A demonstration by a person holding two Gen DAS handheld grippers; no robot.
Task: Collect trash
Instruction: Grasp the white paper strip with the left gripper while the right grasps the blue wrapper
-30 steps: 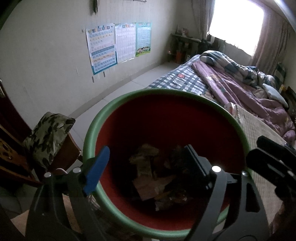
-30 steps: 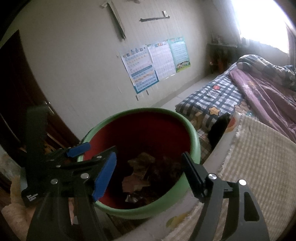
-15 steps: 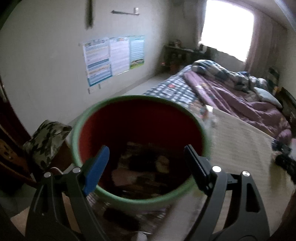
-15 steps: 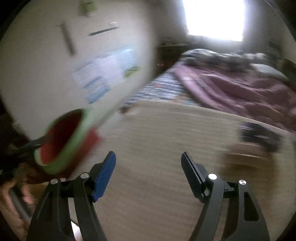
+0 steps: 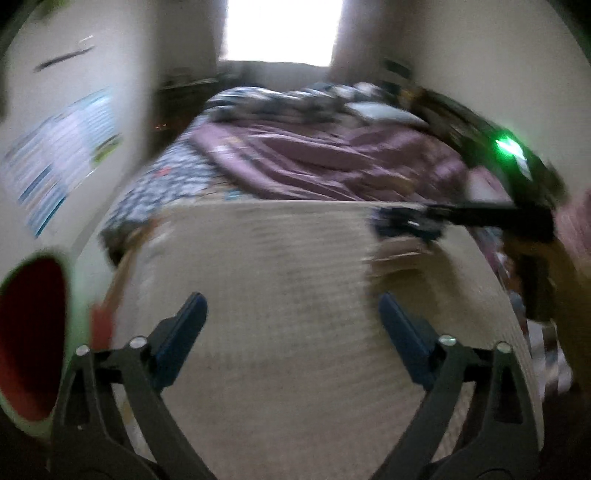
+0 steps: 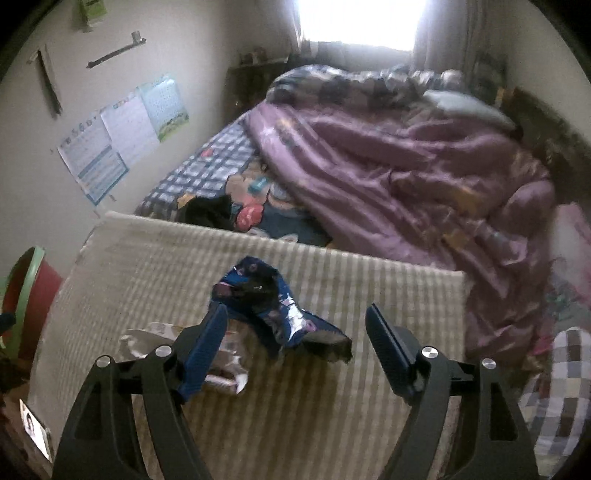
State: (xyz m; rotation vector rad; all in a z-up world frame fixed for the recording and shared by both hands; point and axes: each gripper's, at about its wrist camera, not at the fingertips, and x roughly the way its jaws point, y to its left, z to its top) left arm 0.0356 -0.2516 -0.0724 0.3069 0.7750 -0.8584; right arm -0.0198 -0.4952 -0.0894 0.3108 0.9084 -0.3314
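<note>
Two wrappers lie on the striped mat (image 6: 332, 406) — we see the blue wrapper (image 6: 275, 312) between our right gripper's (image 6: 295, 325) spread jaws, untouched, the silver wrapper (image 6: 221, 354) behind its left finger. Its jaws have just been opening.

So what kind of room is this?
It looks like a bedroom. There's a bed with a rumpled purple quilt, study posters taped on the wall, and a bright window behind. A red bin with a green rim stands beside the bed.
</note>
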